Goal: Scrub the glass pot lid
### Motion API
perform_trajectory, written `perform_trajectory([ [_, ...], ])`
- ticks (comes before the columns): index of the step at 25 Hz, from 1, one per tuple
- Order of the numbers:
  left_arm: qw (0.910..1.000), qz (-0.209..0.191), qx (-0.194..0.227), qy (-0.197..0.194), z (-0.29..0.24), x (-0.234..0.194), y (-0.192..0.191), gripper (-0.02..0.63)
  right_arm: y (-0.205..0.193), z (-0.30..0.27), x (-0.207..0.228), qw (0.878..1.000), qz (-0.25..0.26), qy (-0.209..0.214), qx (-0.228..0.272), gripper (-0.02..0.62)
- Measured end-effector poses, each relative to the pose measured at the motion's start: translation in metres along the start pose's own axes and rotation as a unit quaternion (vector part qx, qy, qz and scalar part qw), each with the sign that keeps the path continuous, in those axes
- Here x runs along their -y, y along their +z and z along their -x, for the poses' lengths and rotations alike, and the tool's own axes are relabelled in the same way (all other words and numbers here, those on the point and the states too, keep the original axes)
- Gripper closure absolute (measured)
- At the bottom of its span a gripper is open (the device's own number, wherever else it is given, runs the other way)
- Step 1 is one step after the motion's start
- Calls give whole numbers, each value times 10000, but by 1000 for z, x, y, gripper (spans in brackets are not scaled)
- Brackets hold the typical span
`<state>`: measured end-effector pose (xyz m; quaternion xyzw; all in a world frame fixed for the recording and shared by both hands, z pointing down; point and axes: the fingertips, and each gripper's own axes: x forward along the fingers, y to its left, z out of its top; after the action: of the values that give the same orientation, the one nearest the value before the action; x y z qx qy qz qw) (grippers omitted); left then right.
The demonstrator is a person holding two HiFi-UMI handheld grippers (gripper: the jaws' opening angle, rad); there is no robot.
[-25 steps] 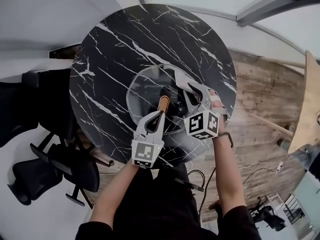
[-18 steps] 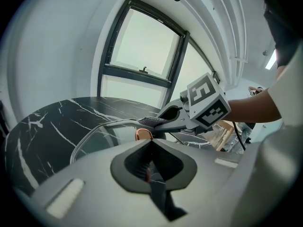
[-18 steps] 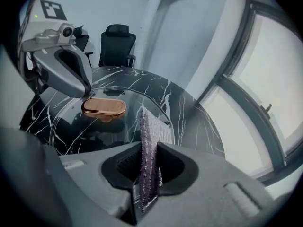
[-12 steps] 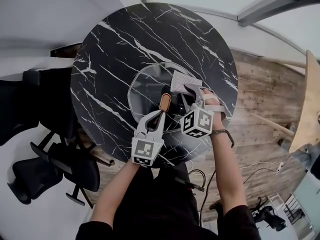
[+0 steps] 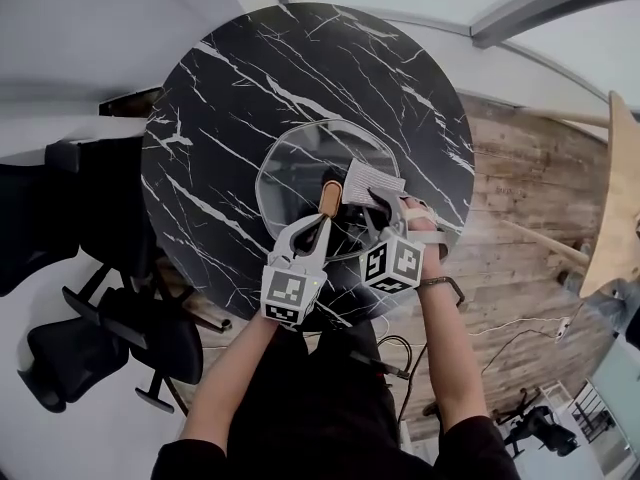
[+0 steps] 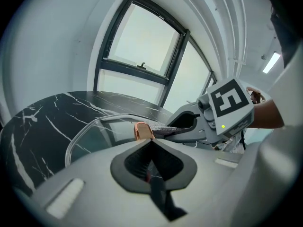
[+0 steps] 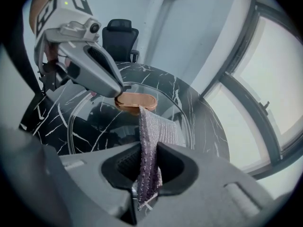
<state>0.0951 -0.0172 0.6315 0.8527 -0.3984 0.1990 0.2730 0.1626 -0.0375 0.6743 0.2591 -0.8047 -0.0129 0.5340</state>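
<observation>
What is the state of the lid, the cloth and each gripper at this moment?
glass pot lid: lies on the marble table, knob up.
knob: pinched at its edge by the left gripper's tips.
left gripper: shut on the knob.
scrubbing cloth: clamped at one end, the rest on the lid beside the knob.
right gripper: shut on the scrubbing cloth.

both forearms reach forward side by side, with the grippers close together. the left gripper (image 5: 312,230) has its jaws pinched on the end of the wooden knob (image 5: 328,196). the right gripper (image 5: 377,206) is clamped on a grey cloth (image 5: 372,181).
</observation>
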Motion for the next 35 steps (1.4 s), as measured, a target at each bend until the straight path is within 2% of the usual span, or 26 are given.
perform_trajectory([
  [5, 9991, -309, -142, -258, 0, 2, -1, 604, -3, 11, -29, 9998, -170, 72, -32, 522],
  [11, 9962, -252, -182, -817, 0, 6, 3, 604, -3, 19, -55, 9990, -431, 126, -3, 522],
  [19, 9934, -292, -338, -1057, 1, 7, 0, 604, 2, 23, -87, 9982, -557, 216, -18, 523],
  [25, 9871, -248, -491, -1501, 3, 6, -2, 604, 7, 26, -111, 9977, -539, 390, -85, 525],
  [29, 9870, -332, -472, -1502, 2, 6, -3, 604, 15, 25, -136, 9973, -367, 631, -119, 525],
  [35, 9875, -113, -378, -1528, 2, 6, -2, 604, 25, 25, -178, 9936, -303, 1071, -202, 525],
])
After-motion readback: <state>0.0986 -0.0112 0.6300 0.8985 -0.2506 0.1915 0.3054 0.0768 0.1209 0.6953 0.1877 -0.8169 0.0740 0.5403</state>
